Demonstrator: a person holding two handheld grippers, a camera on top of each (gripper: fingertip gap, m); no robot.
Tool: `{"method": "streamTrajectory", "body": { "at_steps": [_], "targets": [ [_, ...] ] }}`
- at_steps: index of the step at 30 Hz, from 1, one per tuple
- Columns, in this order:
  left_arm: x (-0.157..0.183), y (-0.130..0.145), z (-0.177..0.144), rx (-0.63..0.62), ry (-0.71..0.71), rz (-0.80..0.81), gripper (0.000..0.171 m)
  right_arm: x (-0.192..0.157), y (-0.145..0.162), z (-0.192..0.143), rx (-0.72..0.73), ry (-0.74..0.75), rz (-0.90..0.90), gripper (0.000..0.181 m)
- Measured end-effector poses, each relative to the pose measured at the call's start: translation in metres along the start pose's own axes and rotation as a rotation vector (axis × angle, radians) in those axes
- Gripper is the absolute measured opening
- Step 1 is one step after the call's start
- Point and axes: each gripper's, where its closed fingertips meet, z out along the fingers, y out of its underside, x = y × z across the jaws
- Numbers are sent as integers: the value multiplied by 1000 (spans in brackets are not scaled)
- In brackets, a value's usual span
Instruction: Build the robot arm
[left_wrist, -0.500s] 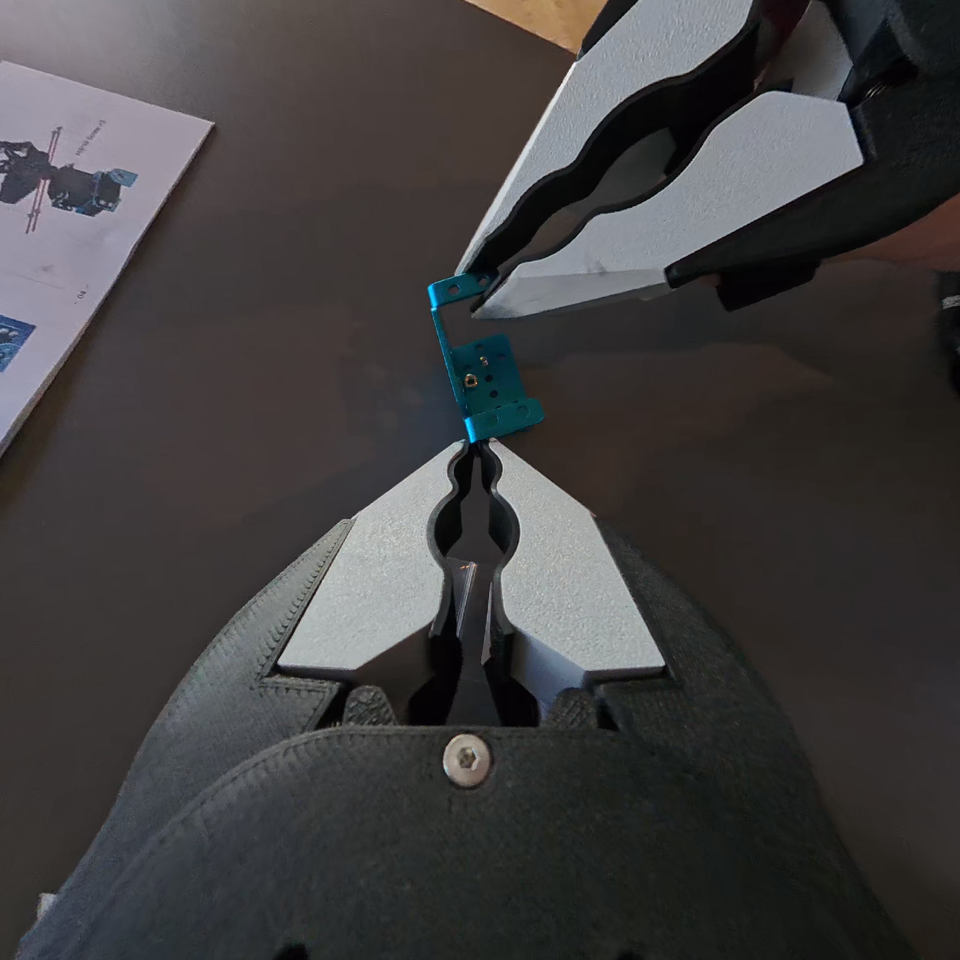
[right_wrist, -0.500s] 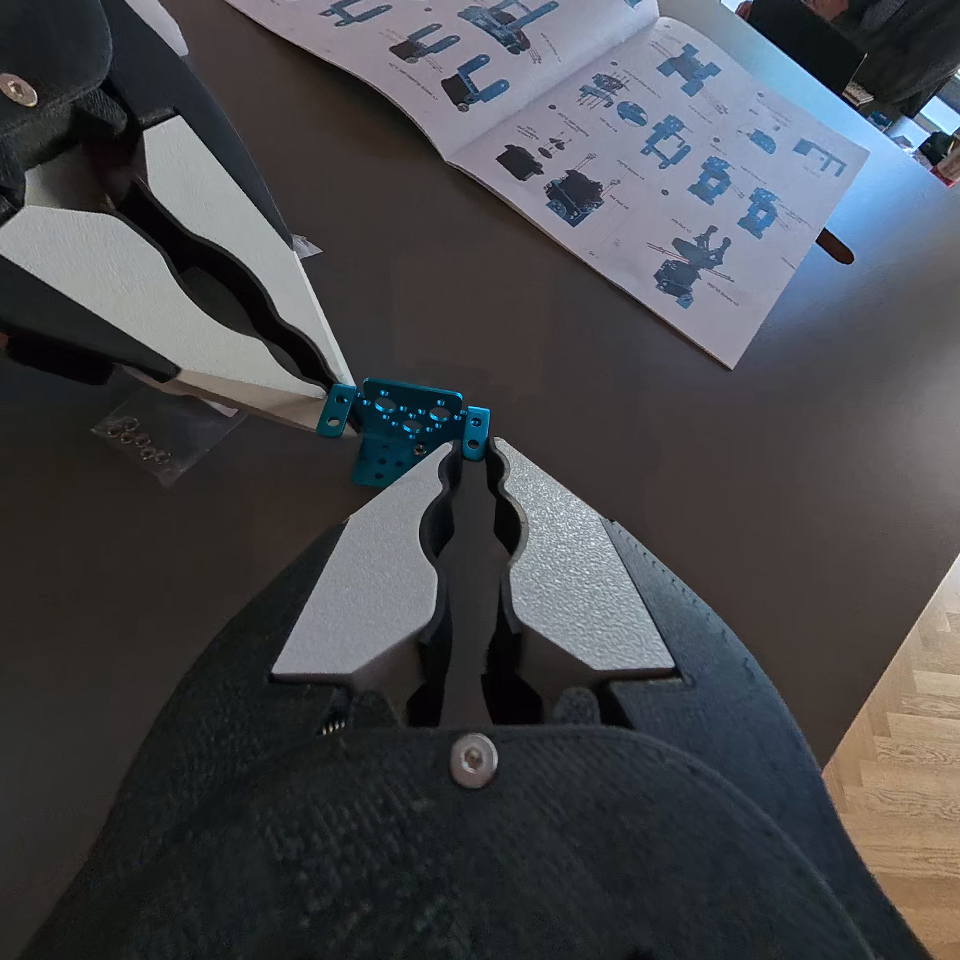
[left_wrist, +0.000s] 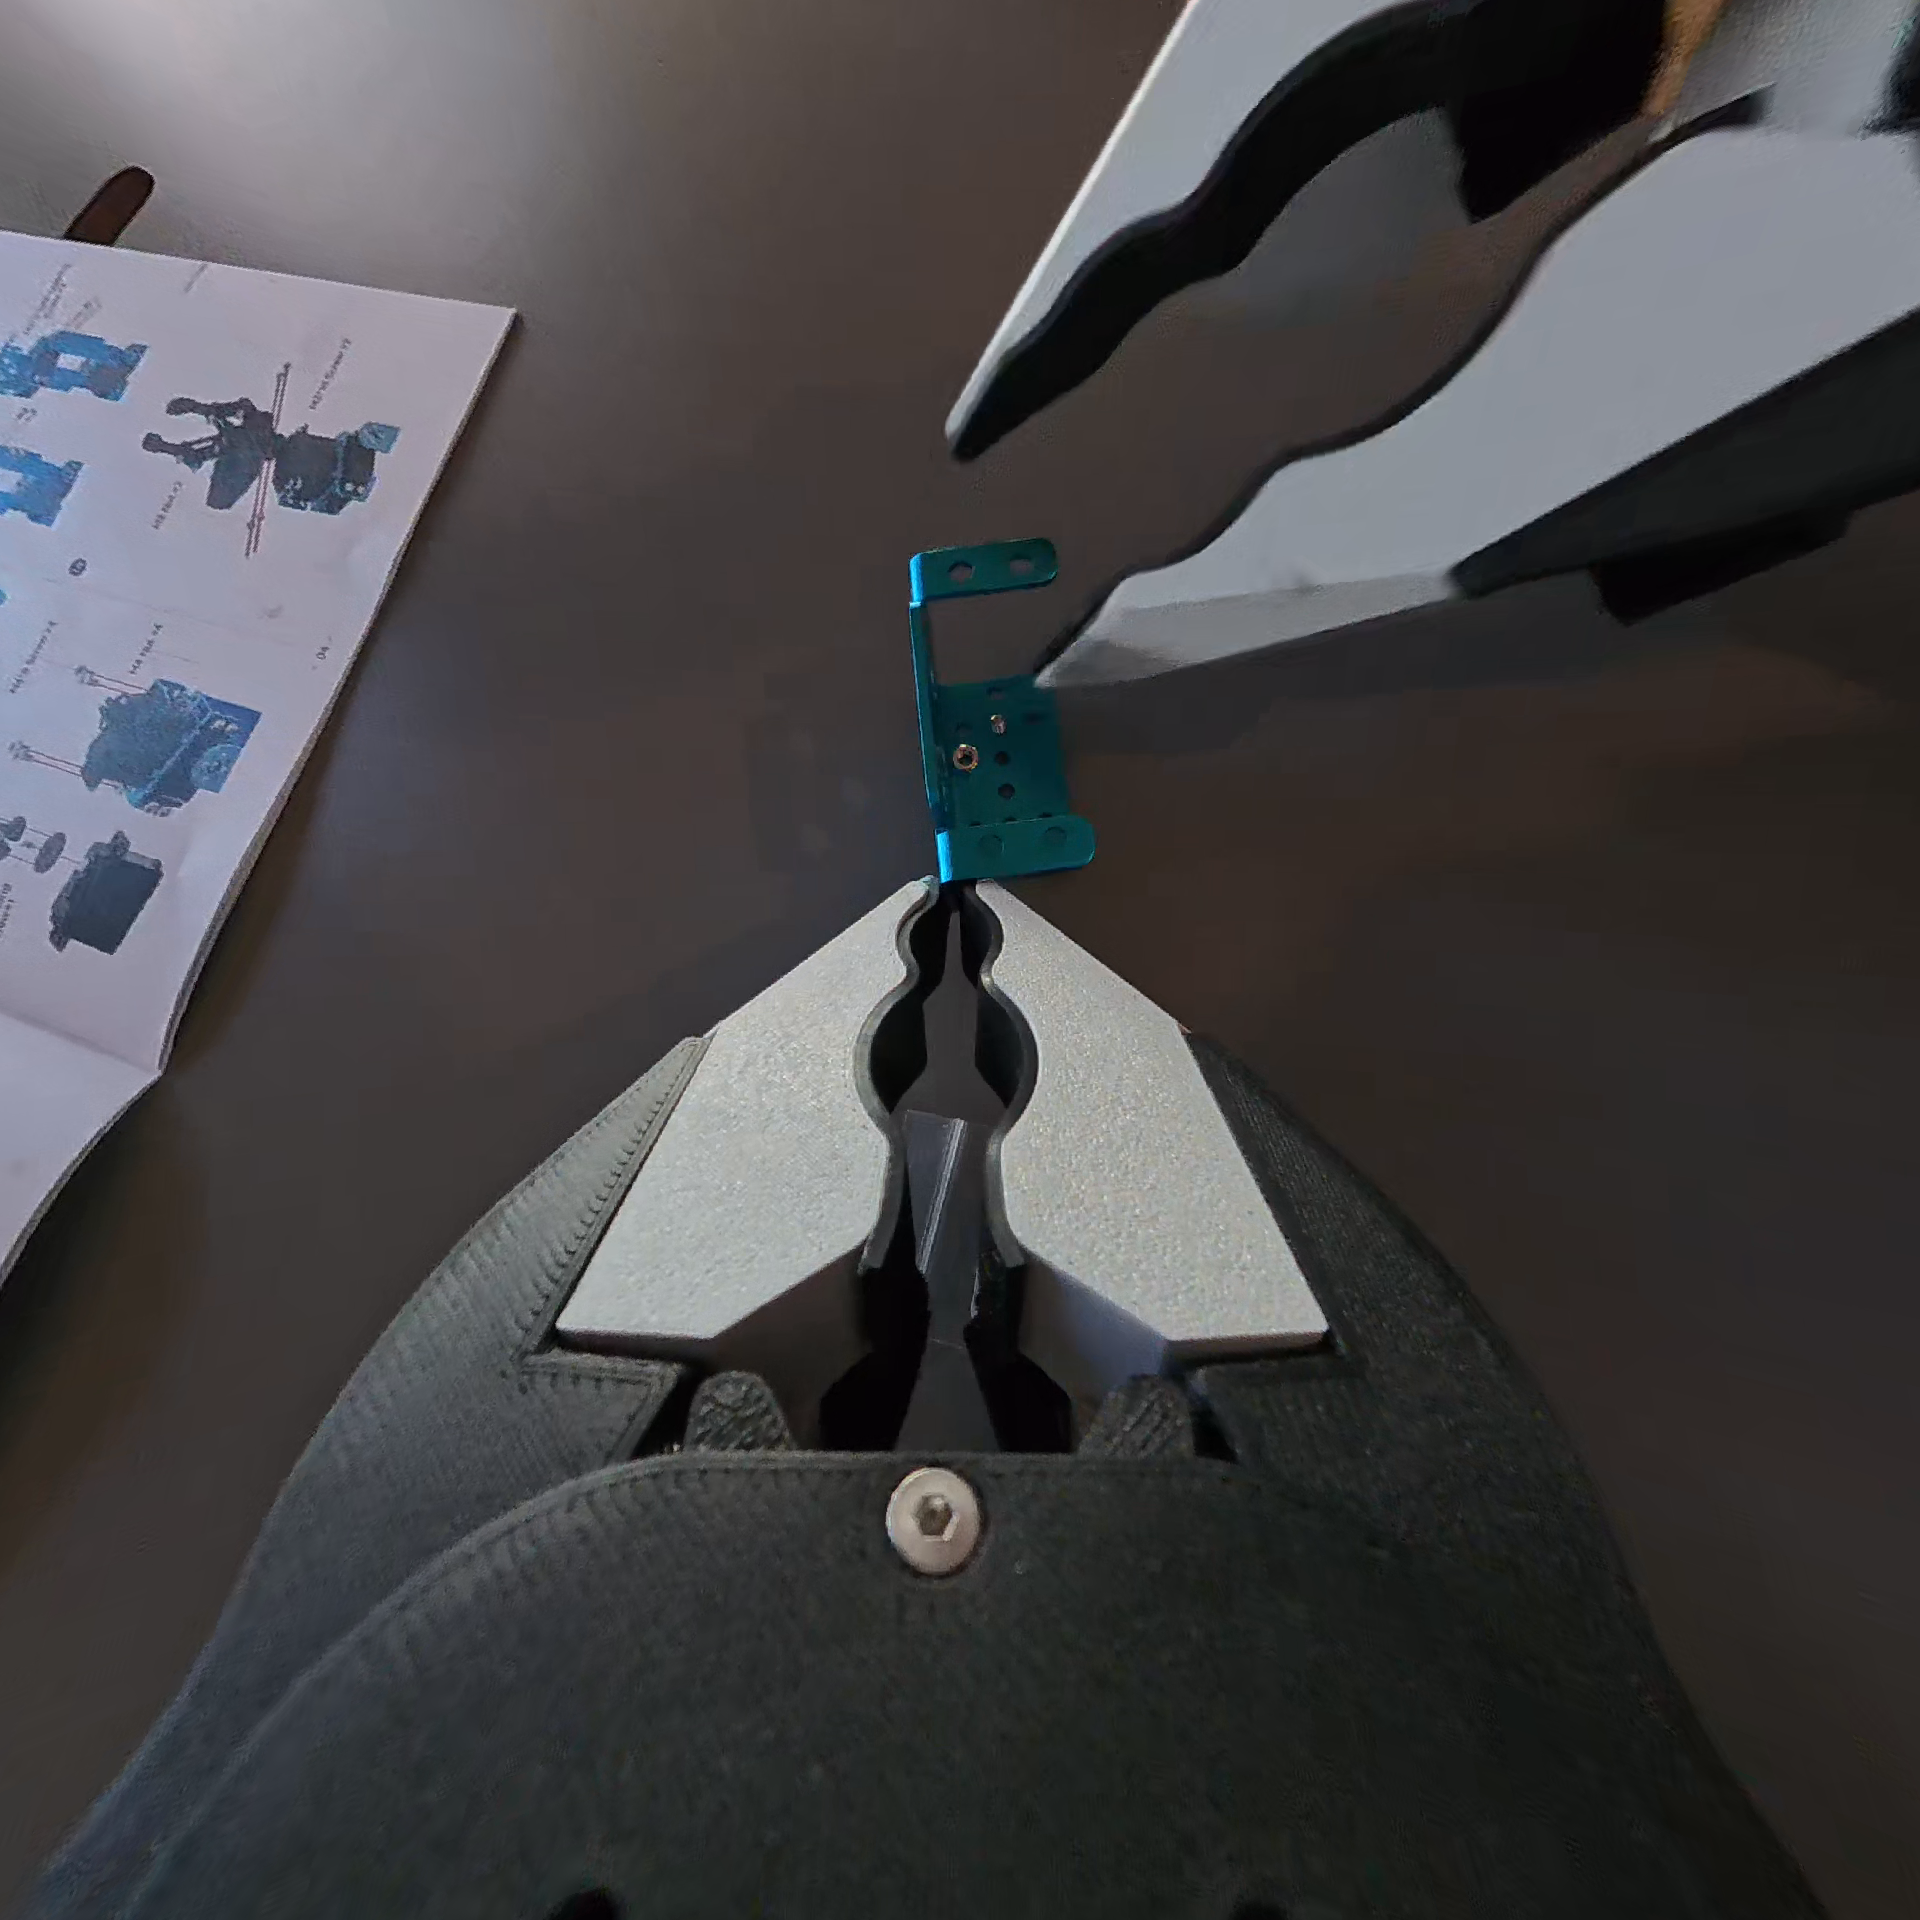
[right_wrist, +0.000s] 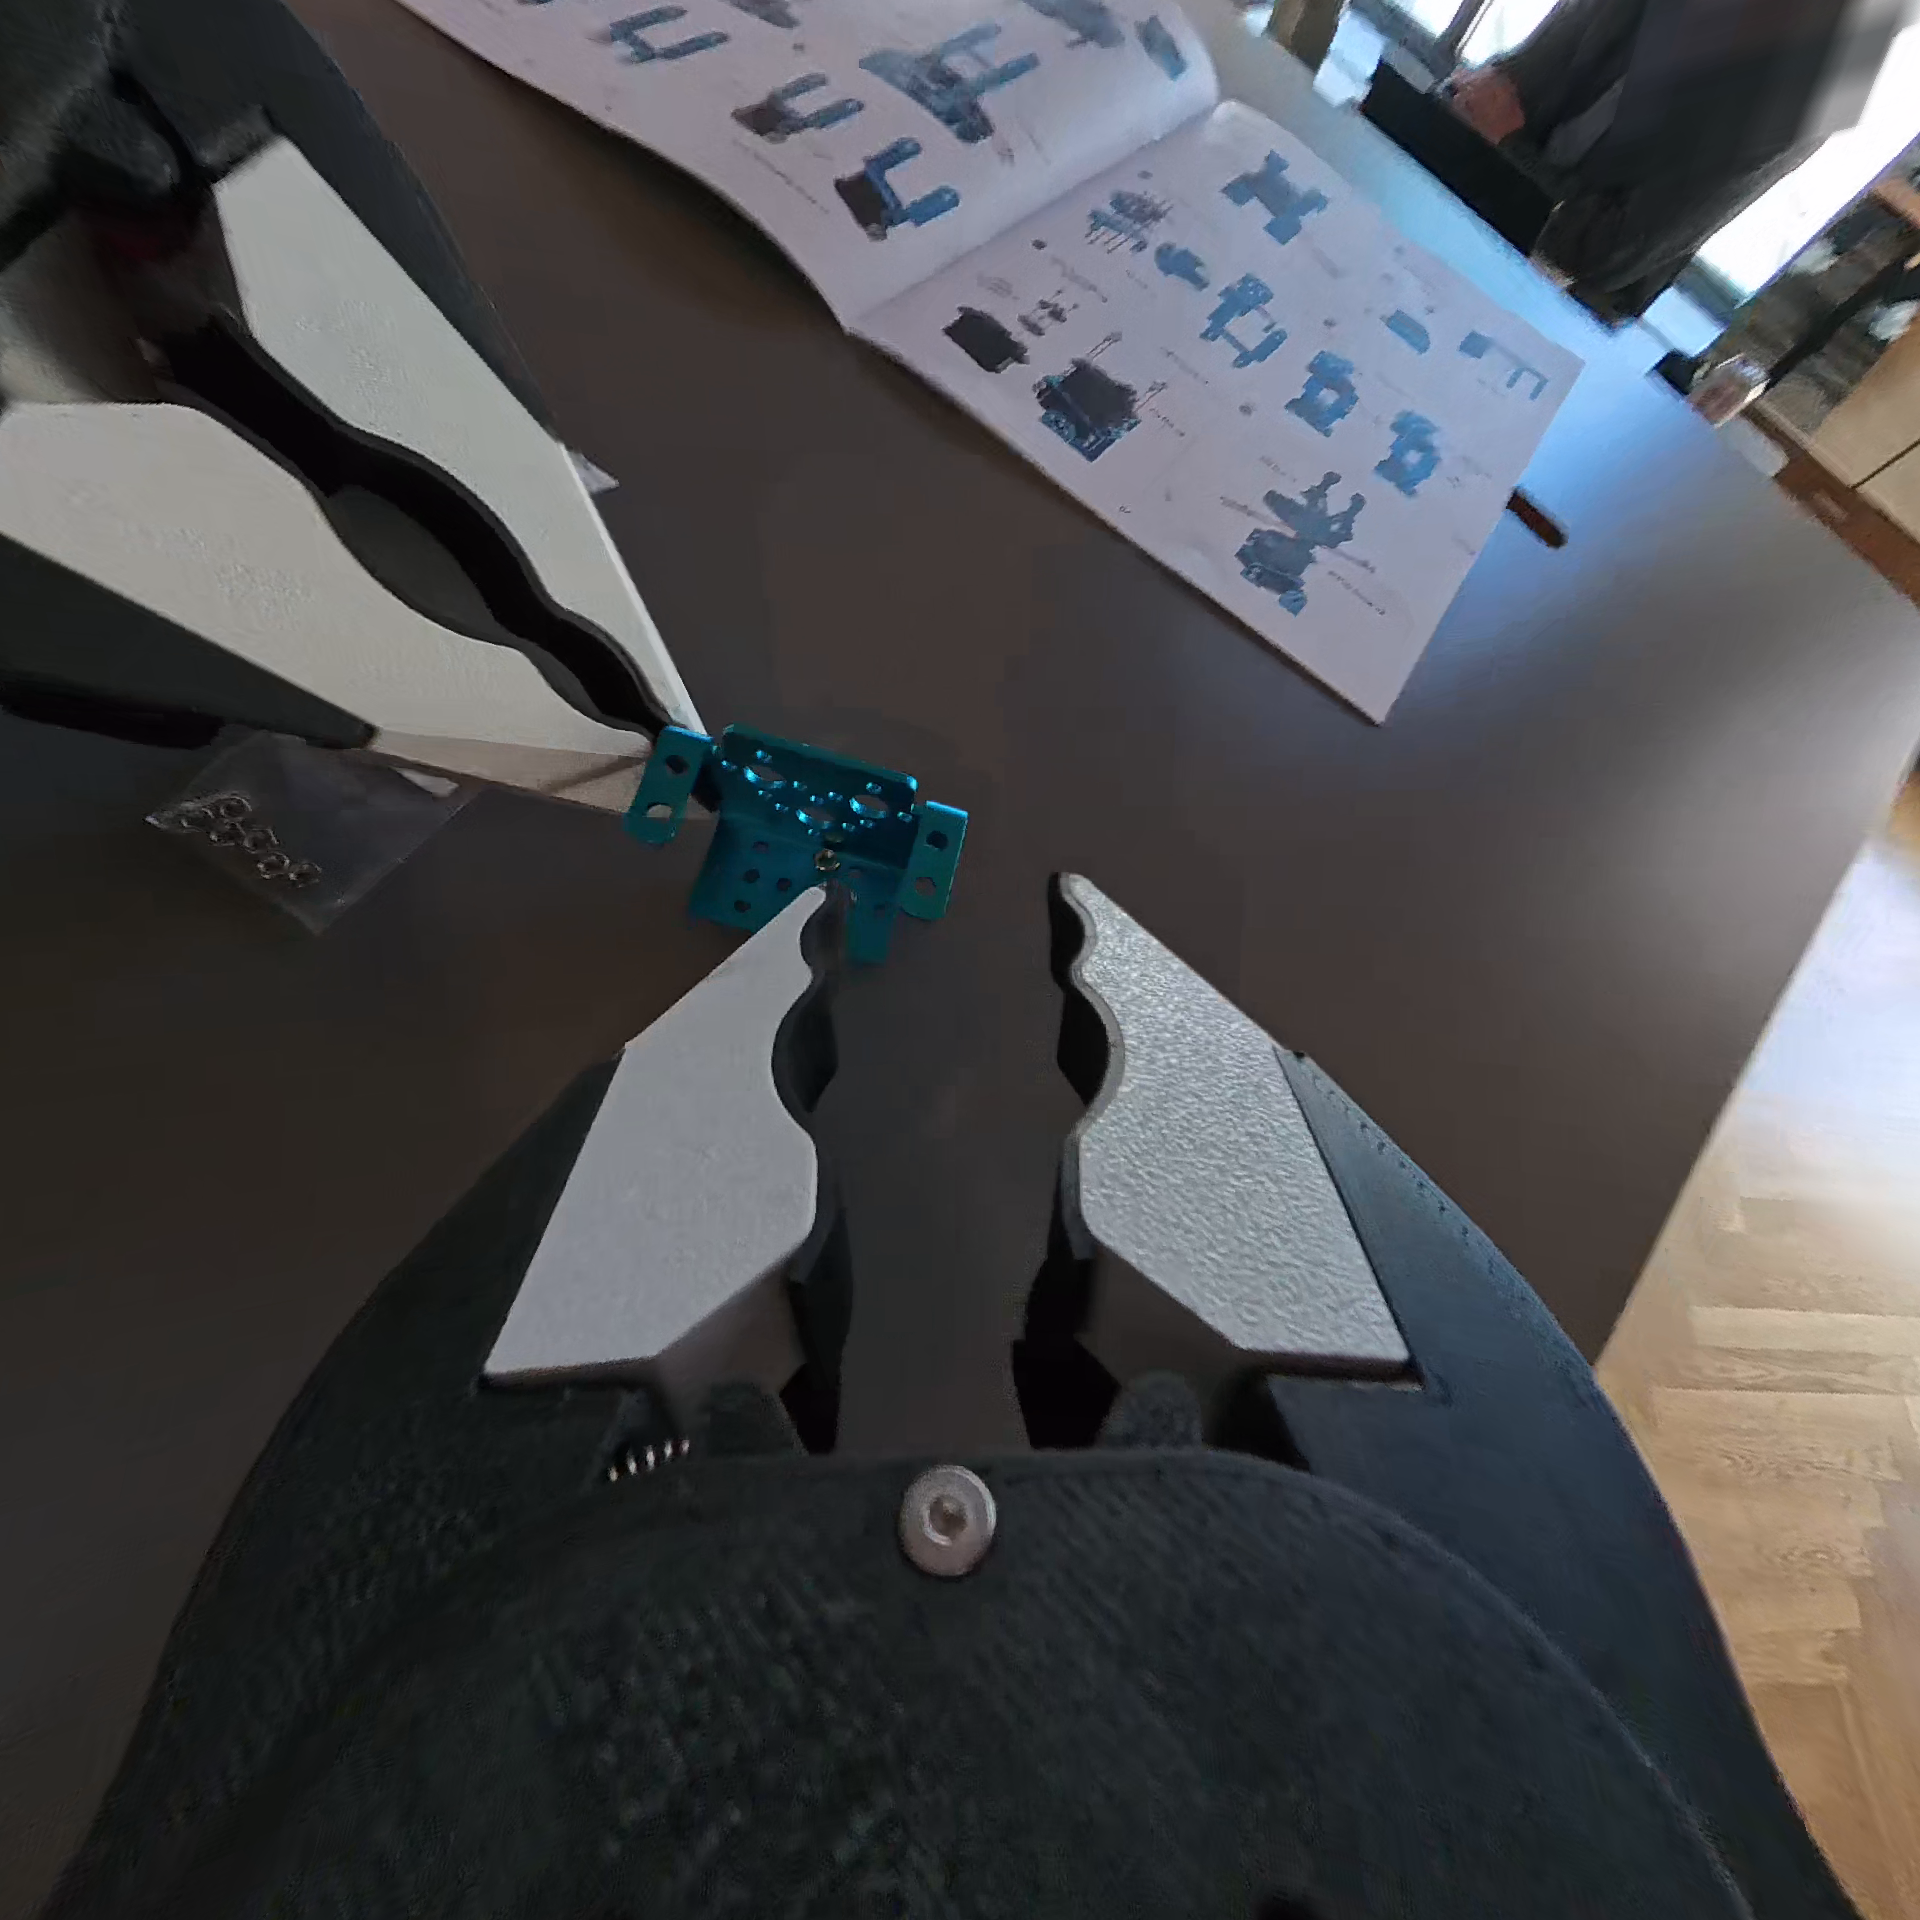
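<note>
Your left gripper is clenched on one end tab of the single blue bracket, a small anodised metal piece pierced with many round and slotted holes, one tiny screw at its middle, held just above the dark table. Your right gripper is released, its two fingers spread, one tip just beside the bracket's face. The table edge runs close on your right, wooden floor beyond. One open booklet lies ahead, well apart; one clear bag of small metal rings sits left.
</note>
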Motion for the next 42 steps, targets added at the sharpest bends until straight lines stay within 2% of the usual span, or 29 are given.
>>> {"method": "streamTrajectory", "body": {
  "at_steps": [2, 4, 6, 8, 10, 16, 25, 34, 42],
  "targets": [
    [-1, 0, 0, -2, 3, -10, 1, -5, -11, -16, 79, 31, -51, 29],
    [-1, 0, 0, -2, 10, -21, 1, -31, -17, -25, 135, -53, -154, 24],
    [-1, 0, 0, -4, 16, -28, 1, -56, -9, -20, 109, -142, -291, 36],
    [-1, 0, 0, -4, 19, -31, 1, -59, 5, -10, 26, -136, -461, 59],
    [0, 0, 0, -4, 20, -33, 1, -57, 5, -5, 0, -142, -520, 56],
    [0, 0, 0, -7, 21, -35, 1, -57, 7, 5, -116, -276, -428, 55],
    [1, -1, 1, -9, 20, -30, 1, -55, 10, 10, -201, -357, -342, 56],
    [1, -1, 1, -10, 19, -28, 1, -59, 15, 8, -246, -421, -276, 56],
    [1, -1, 1, -9, 20, -31, 1, -57, 14, 7, -218, -395, -306, 57]
  ]
}}
